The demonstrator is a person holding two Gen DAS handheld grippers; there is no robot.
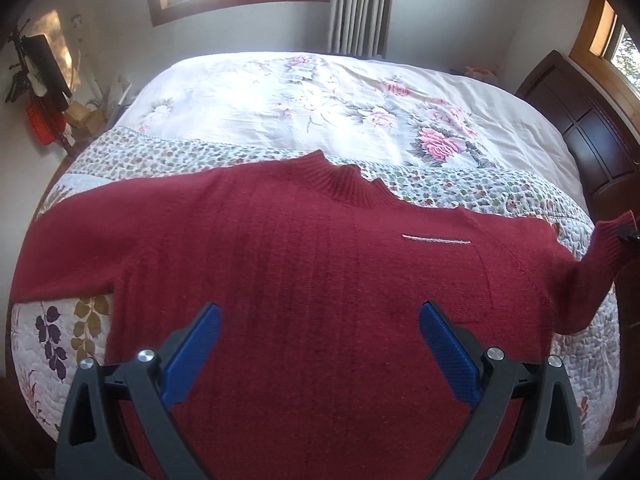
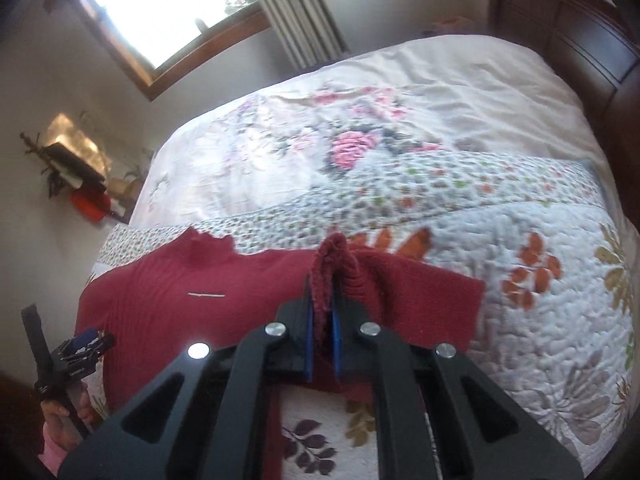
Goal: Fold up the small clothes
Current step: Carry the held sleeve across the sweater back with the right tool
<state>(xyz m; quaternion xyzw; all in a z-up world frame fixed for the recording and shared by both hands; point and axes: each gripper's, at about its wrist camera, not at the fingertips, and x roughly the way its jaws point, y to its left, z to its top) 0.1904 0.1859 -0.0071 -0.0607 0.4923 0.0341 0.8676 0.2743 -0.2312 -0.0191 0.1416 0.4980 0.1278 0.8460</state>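
A dark red knit sweater (image 1: 320, 264) lay spread front-up on the leaf-patterned quilt (image 1: 76, 320) of the bed (image 1: 280, 92), collar toward the far window. The left hand-held gripper (image 1: 320, 312) hovered over its body with blue fingers (image 1: 192, 356) spread wide. The right hand-held gripper (image 2: 322, 280) pinched the sweater's ribbed sleeve cuff (image 2: 340, 260), lifted off the quilt.

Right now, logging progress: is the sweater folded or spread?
Mostly spread: the sweater lies flat, one cuff pinched in the right tool.
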